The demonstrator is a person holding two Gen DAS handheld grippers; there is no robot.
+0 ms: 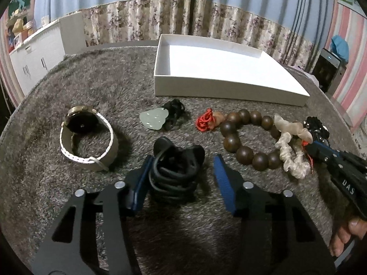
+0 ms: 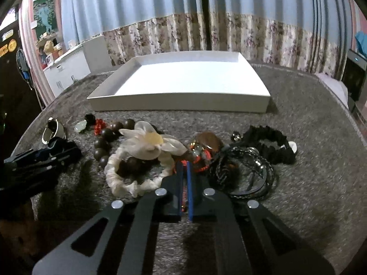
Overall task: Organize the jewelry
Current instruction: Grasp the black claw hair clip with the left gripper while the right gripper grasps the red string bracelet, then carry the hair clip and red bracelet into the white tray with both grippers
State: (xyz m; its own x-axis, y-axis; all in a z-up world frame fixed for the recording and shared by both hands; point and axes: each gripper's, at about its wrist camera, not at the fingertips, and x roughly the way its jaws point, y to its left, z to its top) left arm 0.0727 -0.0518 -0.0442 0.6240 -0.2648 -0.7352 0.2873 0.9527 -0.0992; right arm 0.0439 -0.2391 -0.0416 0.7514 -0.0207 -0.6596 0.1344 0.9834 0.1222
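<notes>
My left gripper (image 1: 181, 167) is open, its blue fingers on either side of a coiled black cord bundle (image 1: 174, 169) on the grey fuzzy cloth. A white-strapped watch (image 1: 87, 135), a pale jade pendant (image 1: 153, 119), a wooden bead bracelet (image 1: 247, 135) and a white scrunchie (image 1: 291, 151) lie around it. My right gripper (image 2: 184, 167) is shut on a red cord necklace with an amber pendant (image 2: 207, 142). It also shows at the right of the left wrist view (image 1: 316, 149). The white box (image 1: 220, 68) stands open behind.
In the right wrist view a black scrunchie (image 2: 270, 144) and braided black-and-white cords (image 2: 243, 169) lie right of my gripper. The white box (image 2: 183, 84) sits at the far side. White cabinets (image 1: 39, 55) and floral curtains stand beyond the table.
</notes>
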